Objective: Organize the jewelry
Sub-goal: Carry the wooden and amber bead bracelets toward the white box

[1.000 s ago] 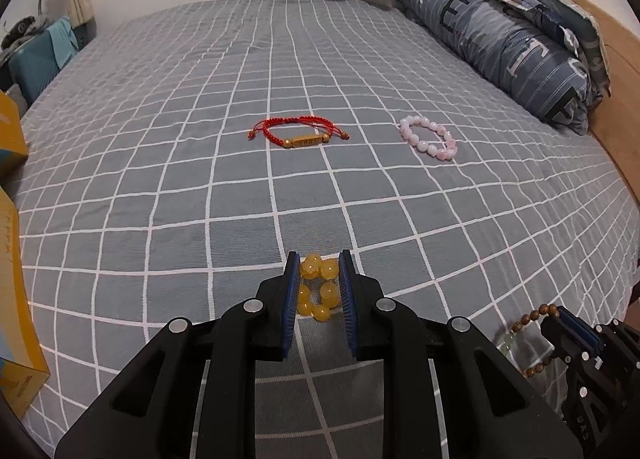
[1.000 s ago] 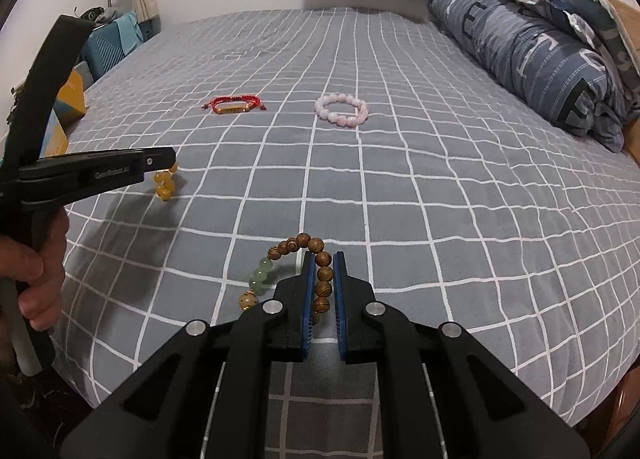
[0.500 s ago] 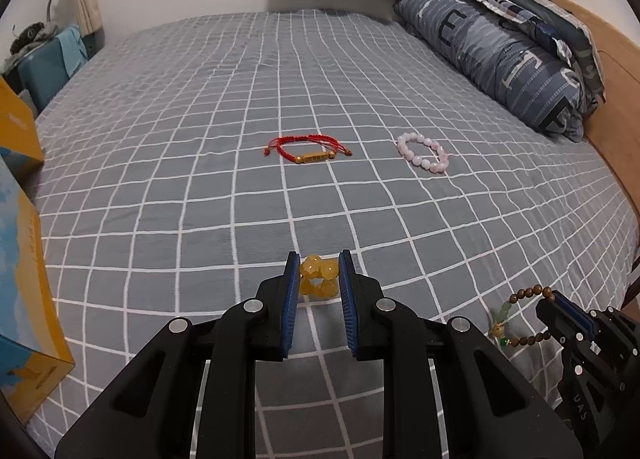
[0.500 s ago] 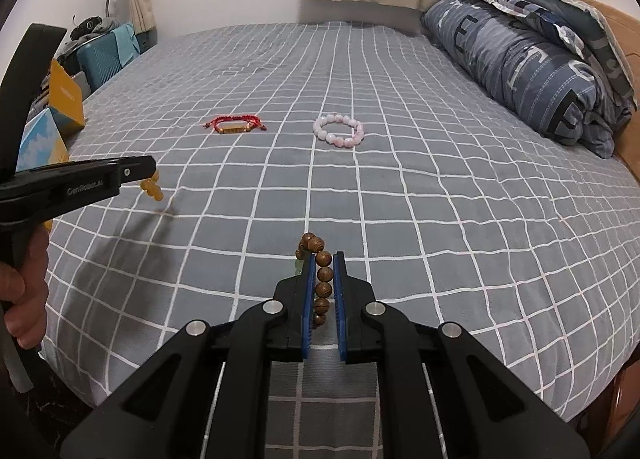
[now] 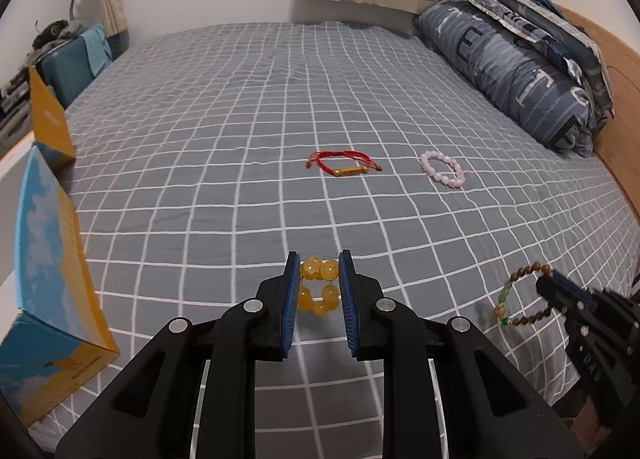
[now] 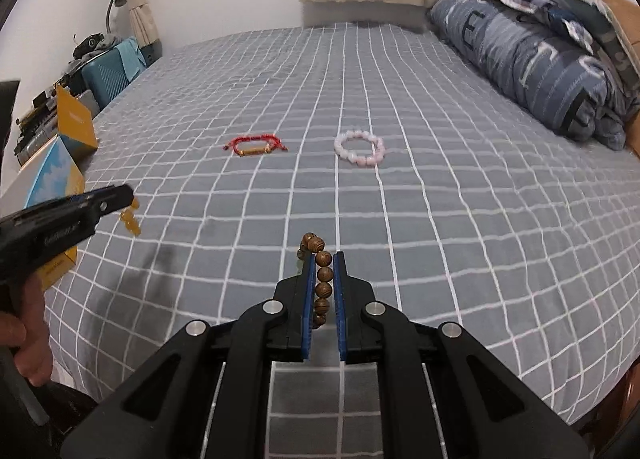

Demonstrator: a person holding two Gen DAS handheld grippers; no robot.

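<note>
**Two bracelets pinched, box off to the left**

Fingers (image 5: 290, 299) of the left gripper (image 5: 319, 277) are pinched on an amber bracelet (image 5: 318, 285), which hangs between the blue pads clear of the bedspread (image 5: 240, 139). On the right gripper (image 6: 322, 279) the fingers are pressed almost together on a wooden bracelet (image 6: 322, 279); its string of beads runs lengthwise along the pads, the loose end curling out past the tips.

Ahead of both sets of fingertips, well apart from them, two more bracelets are seen lying flat on the bed: a red cord bracelet (image 5: 344, 164) straight ahead of the left fingers, and a pink bracelet (image 5: 443, 171) just to its right, ahead of the right fingers.

A yellow and blue box (image 5: 52, 279) is seen at the bed's edge, to the left of the left fingers and so nearer that hand; the right gripper would have to cross over. Whether anything is in the box cannot be told, since its inside is hidden. It is judged the likely place for the held pieces.
</note>
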